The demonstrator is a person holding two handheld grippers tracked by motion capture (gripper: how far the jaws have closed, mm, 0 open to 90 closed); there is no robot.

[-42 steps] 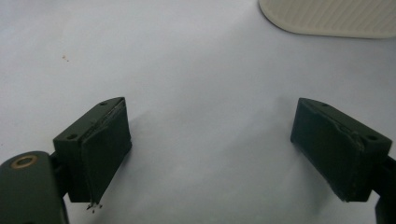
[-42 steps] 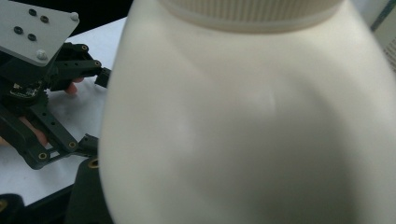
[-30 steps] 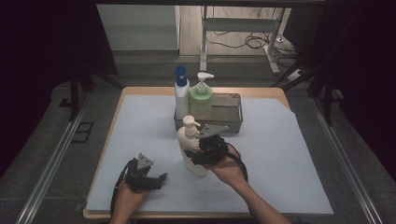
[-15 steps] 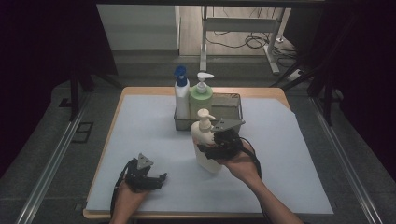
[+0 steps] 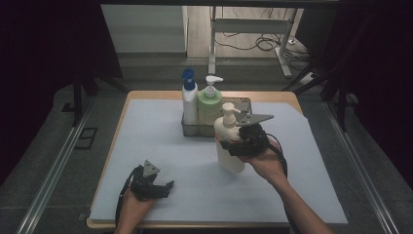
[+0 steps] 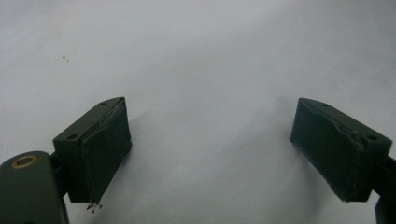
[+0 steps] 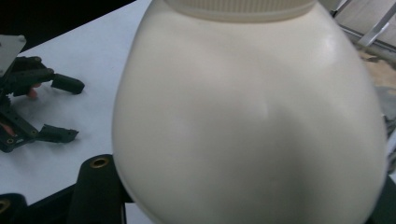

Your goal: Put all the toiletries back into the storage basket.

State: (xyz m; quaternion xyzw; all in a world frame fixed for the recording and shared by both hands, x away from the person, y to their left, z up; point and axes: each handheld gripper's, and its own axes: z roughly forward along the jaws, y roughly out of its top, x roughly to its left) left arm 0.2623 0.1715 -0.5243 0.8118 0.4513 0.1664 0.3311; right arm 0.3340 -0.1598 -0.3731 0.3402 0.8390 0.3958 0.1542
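Currently: right tool (image 5: 234,141) clenched on cream pump bottle (image 5: 229,141), held tilted just before wire basket (image 5: 246,103). Left tool (image 5: 152,185) released, on counter (image 5: 160,141). Step, judged: loading basket; next needs lift over rim.

a lab-style recording station: a wooden table (image 5: 287,95) under a white sheet (image 5: 160,146), ringed by dark curtains (image 5: 48,58); aluminium rails (image 5: 53,170) flank it on grey carpet, with loose cables (image 5: 253,45) and a metal desk frame (image 5: 253,29) on the floor behind.
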